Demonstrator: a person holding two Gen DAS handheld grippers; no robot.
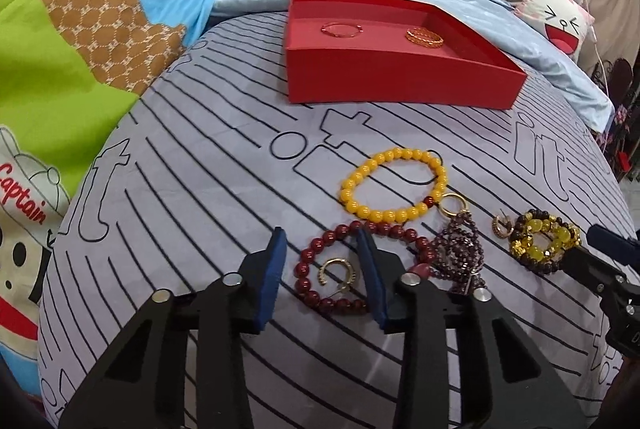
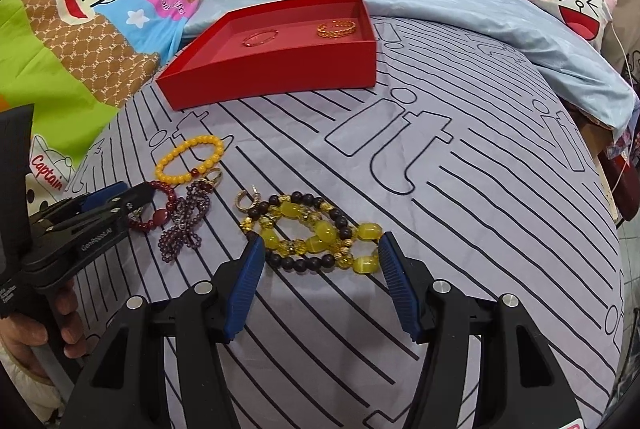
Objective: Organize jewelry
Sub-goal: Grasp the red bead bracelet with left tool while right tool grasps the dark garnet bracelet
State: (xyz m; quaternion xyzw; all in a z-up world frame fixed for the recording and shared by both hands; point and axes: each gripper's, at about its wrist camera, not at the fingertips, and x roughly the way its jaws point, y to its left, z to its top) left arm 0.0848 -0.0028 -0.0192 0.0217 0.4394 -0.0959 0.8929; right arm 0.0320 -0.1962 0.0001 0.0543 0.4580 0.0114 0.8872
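Jewelry lies in two groups on a striped bedsheet (image 1: pixel 200 229): a little is already in the red tray (image 1: pixel 400 77), most is loose in front of it.

Judging by that split, the sorting is at an early stage. Two pieces are put away and about six remain.

Inside the tray, well apart, rest a thin red bangle (image 1: pixel 342 29) and a gold bangle (image 1: pixel 424 38). No dividers show in it.

From the left wrist view the tray sits at 12 o'clock. Nearer, at centre, is a yellow bead bracelet (image 1: pixel 394 185). Below it a dark red bead bracelet (image 1: pixel 352 265) encircles a gold earring (image 1: pixel 340 271). At about 4 o'clock lies a tangle of purple beads (image 1: pixel 460 249), then a second earring (image 1: pixel 502 225), then a yellow-and-brown bracelet (image 2: pixel 316 237).

The left gripper (image 1: pixel 322 241) has its jaws open, one finger outside the dark red bracelet and one over its ring, gripping nothing. The right gripper (image 2: pixel 322 249) is also open, its fingers flanking the yellow-and-brown bracelet without closing on it.
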